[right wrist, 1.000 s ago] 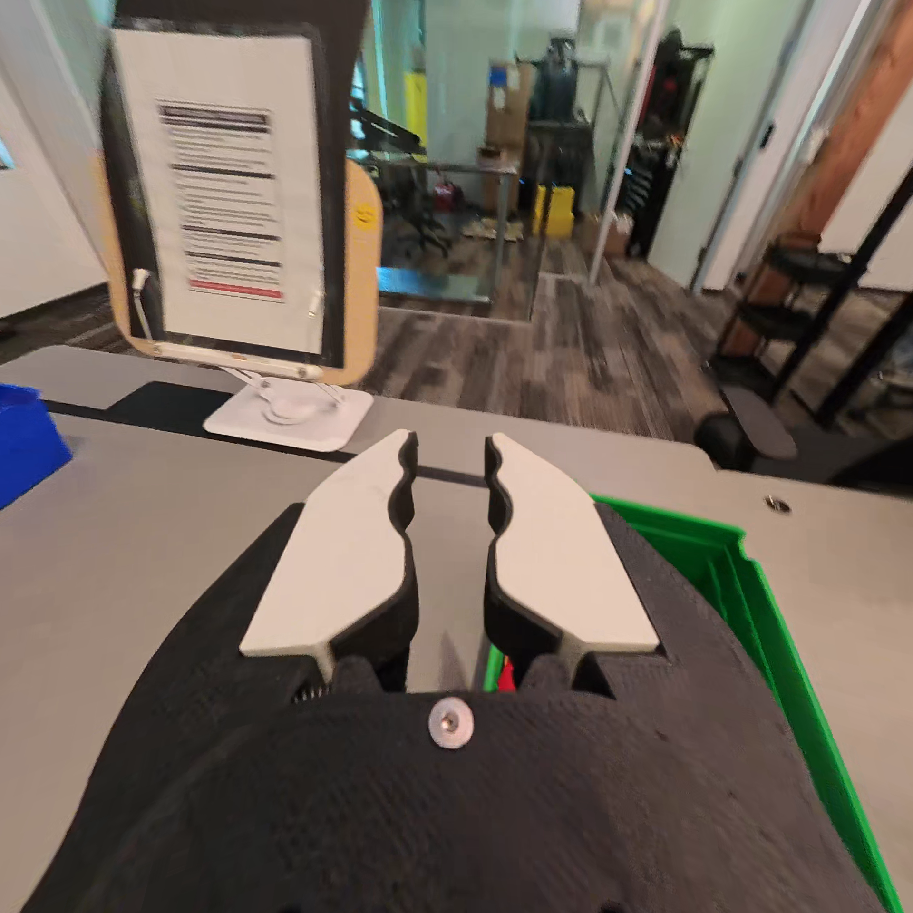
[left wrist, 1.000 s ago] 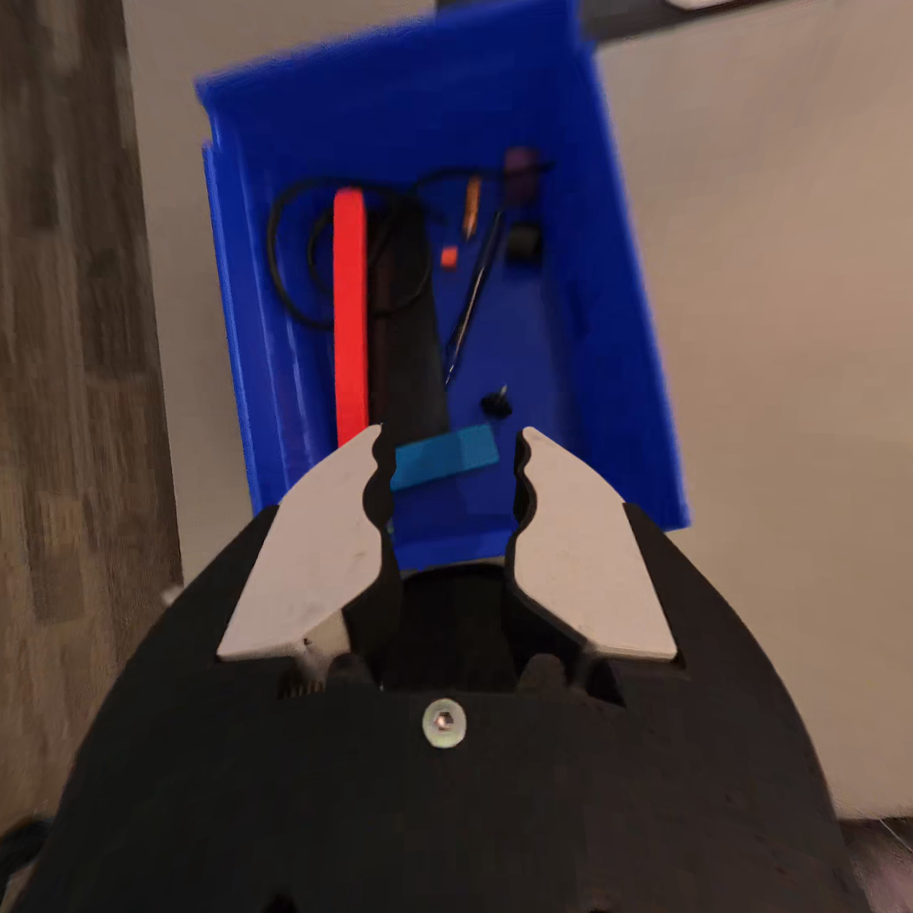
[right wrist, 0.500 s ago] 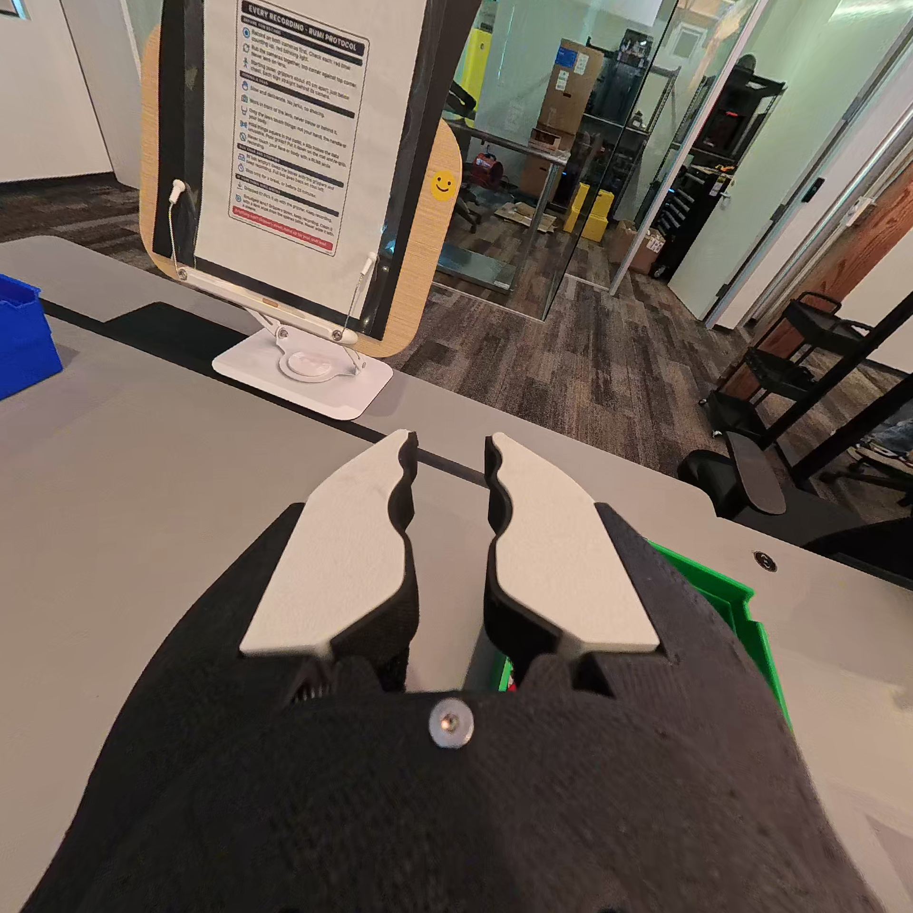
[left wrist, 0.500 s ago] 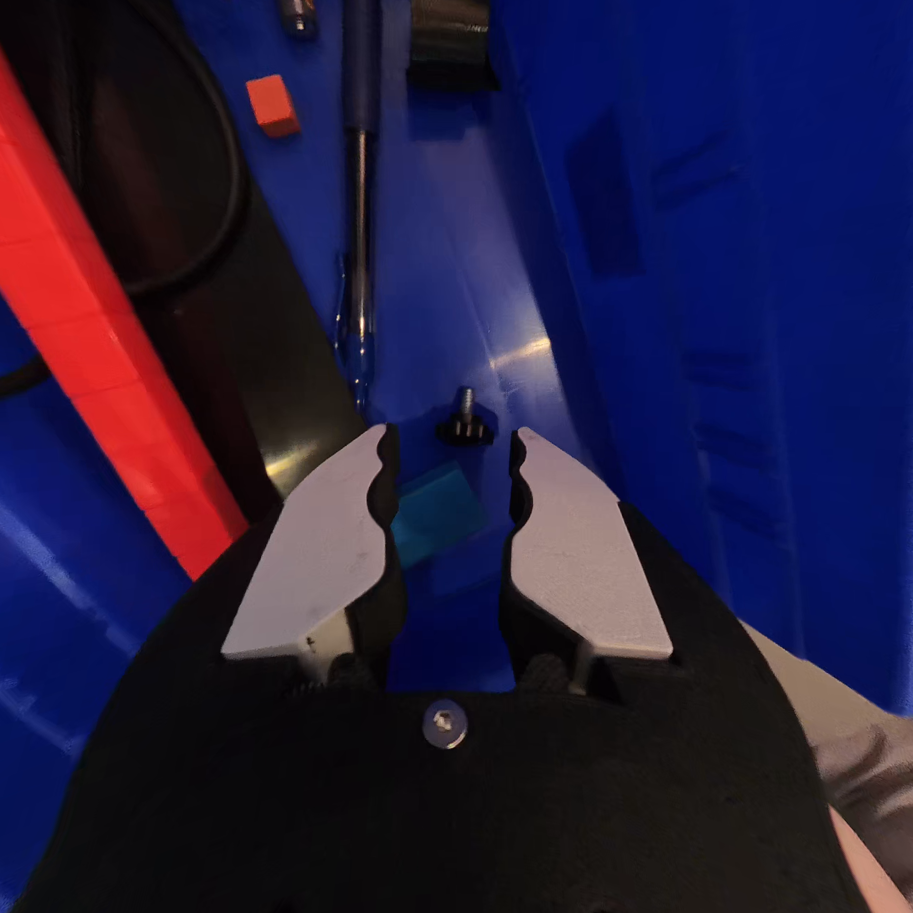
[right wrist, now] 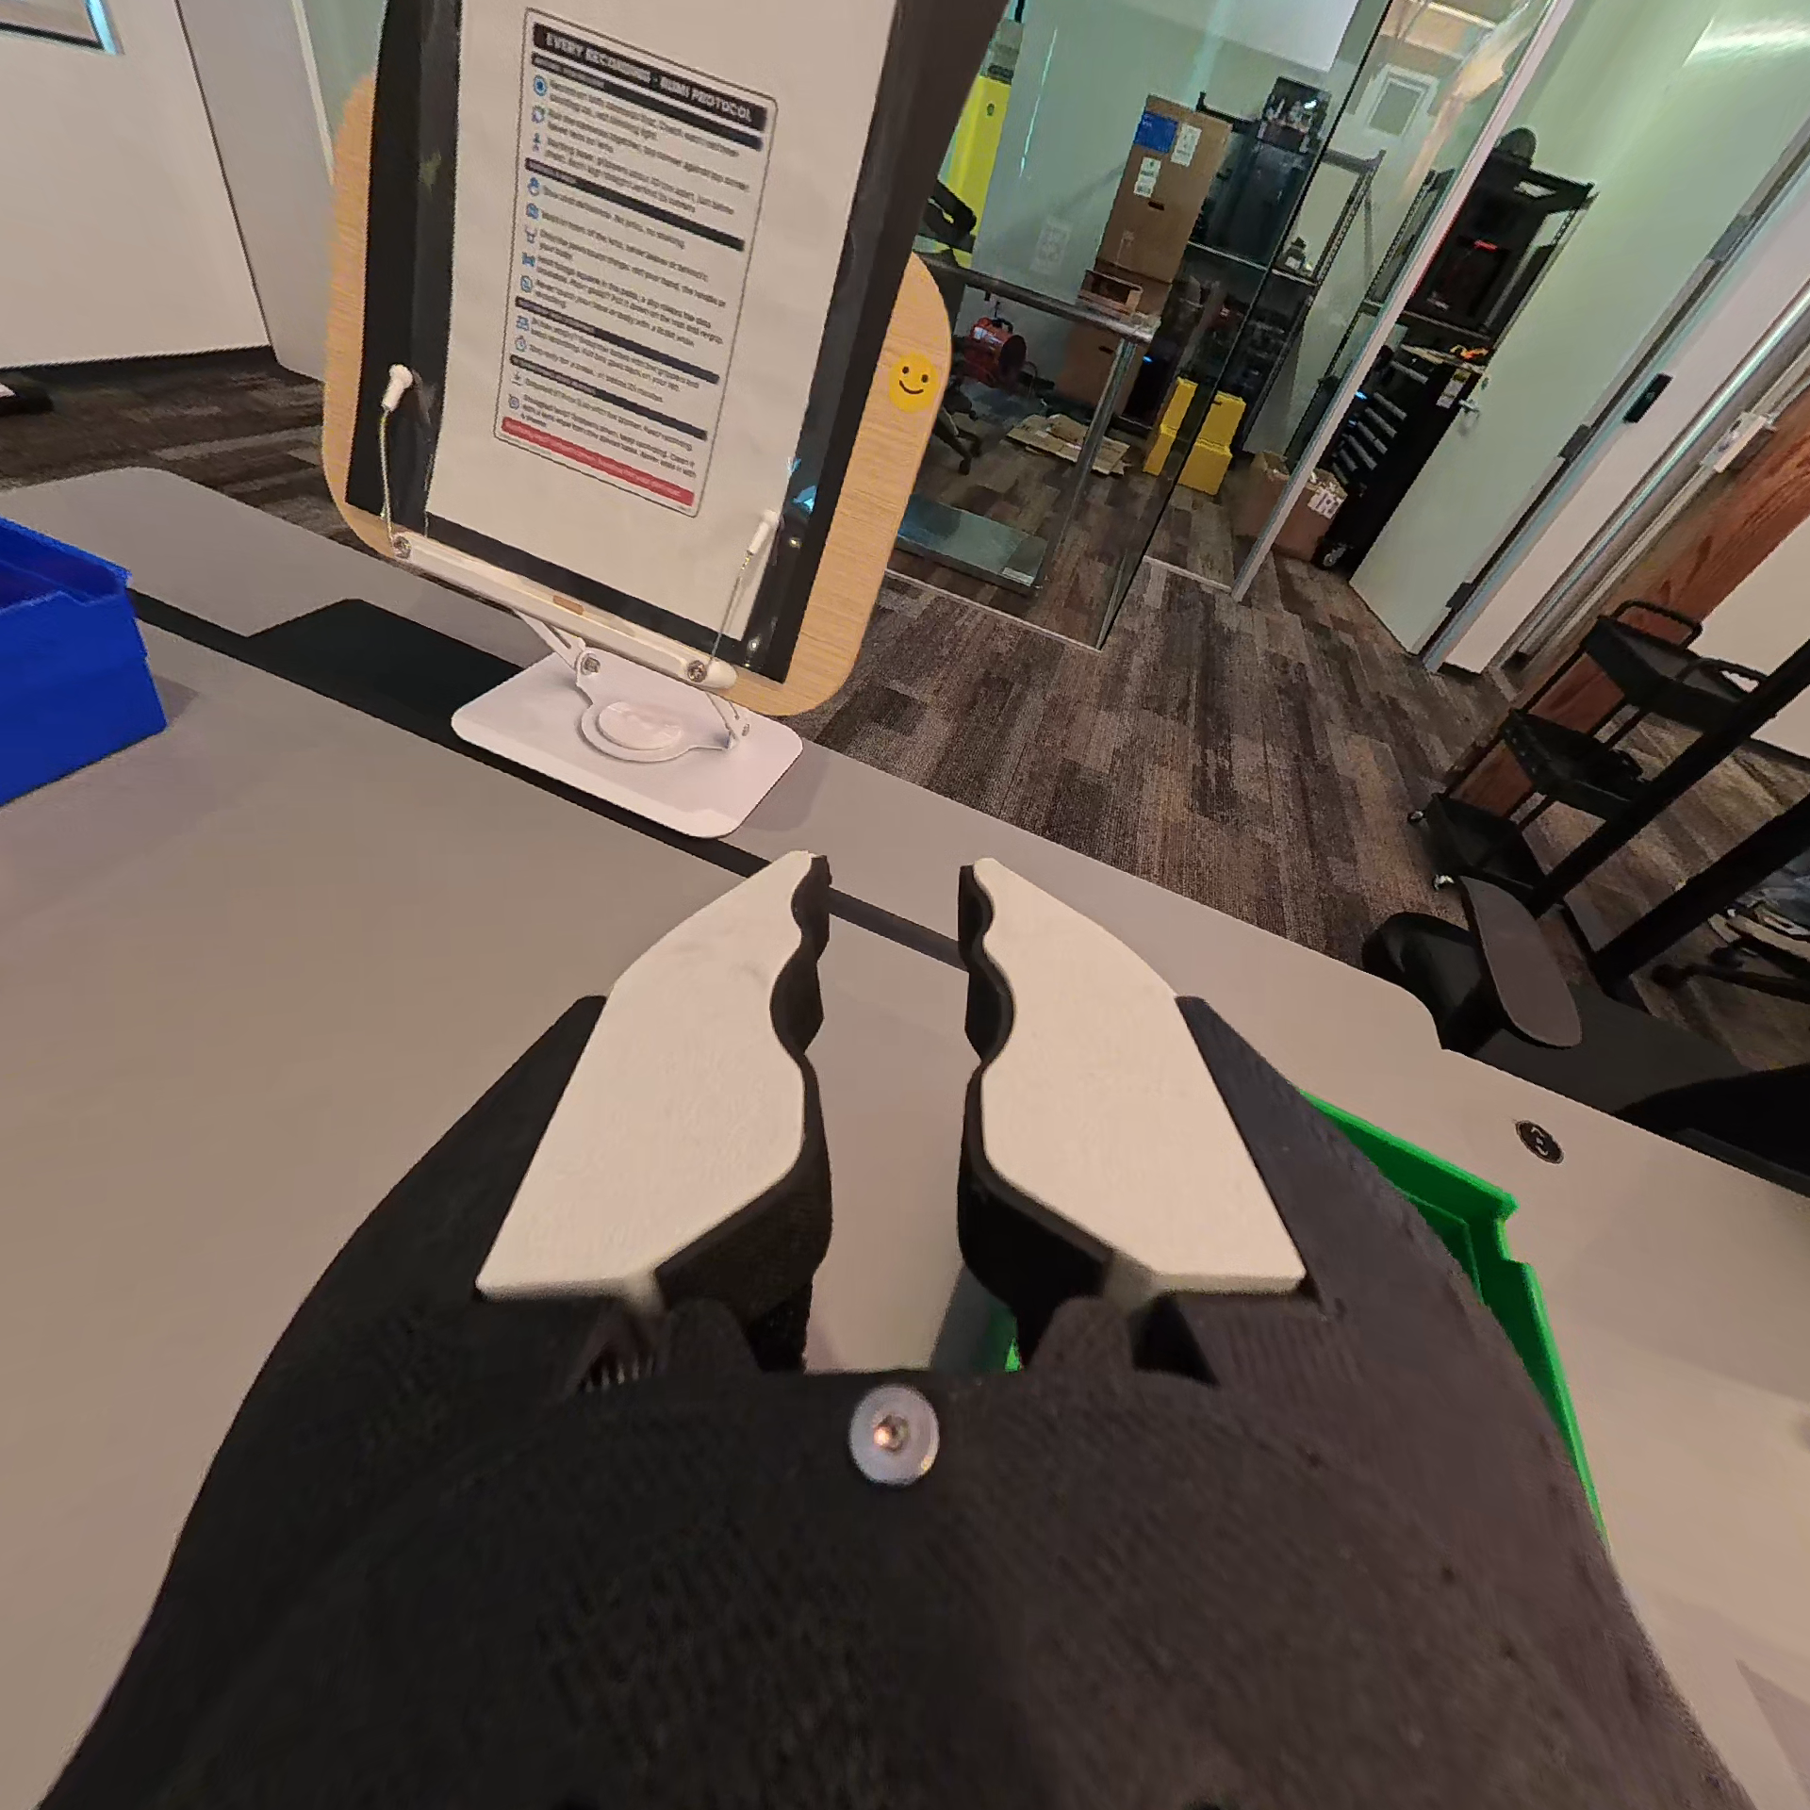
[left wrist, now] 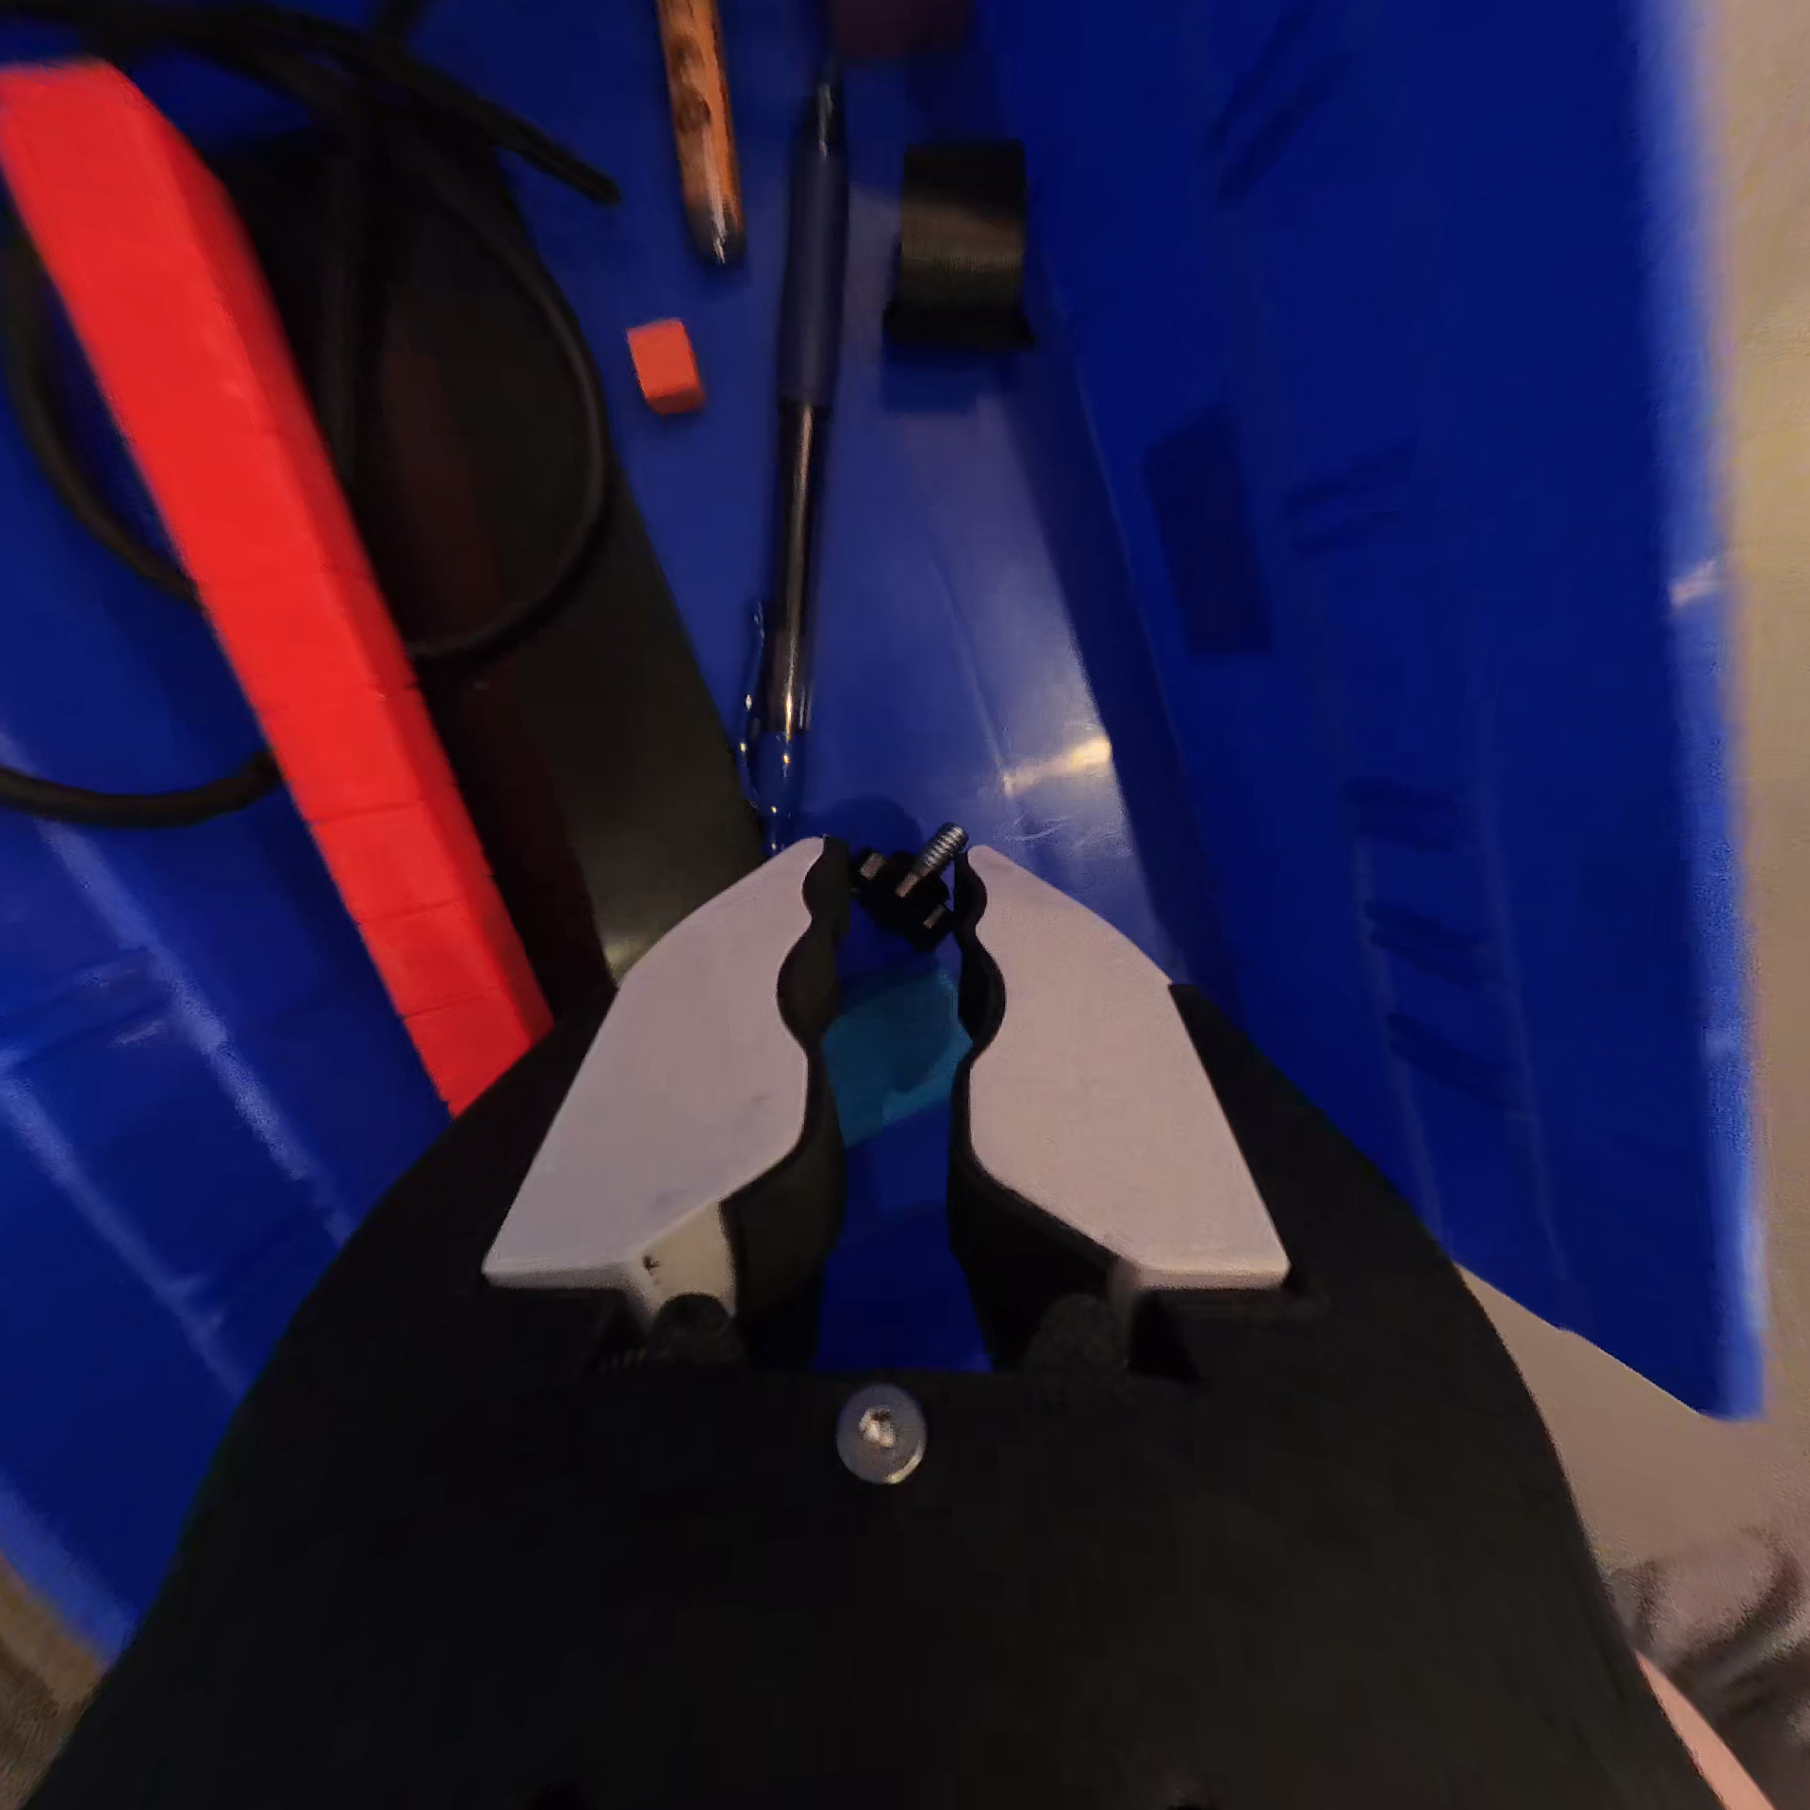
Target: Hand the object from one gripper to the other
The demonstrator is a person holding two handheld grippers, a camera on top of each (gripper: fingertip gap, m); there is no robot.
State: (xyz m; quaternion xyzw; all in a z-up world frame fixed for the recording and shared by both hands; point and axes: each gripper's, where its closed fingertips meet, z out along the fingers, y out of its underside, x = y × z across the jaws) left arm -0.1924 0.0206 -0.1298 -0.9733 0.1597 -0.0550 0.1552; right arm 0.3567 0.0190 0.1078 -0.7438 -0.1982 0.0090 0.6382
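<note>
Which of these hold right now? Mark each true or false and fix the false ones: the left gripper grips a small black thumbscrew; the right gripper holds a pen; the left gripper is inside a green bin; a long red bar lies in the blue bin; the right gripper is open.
1. The left gripper grips a small black thumbscrew. True: its fingertips pinch the knob, threaded end up.
2. The right gripper holds a pen. False: nothing is between its fingers; the pen lies in the blue bin.
3. The left gripper is inside a green bin. False: it is in the blue bin; the green bin sits by the right gripper.
4. A long red bar lies in the blue bin. True.
5. The right gripper is open. True.
</note>
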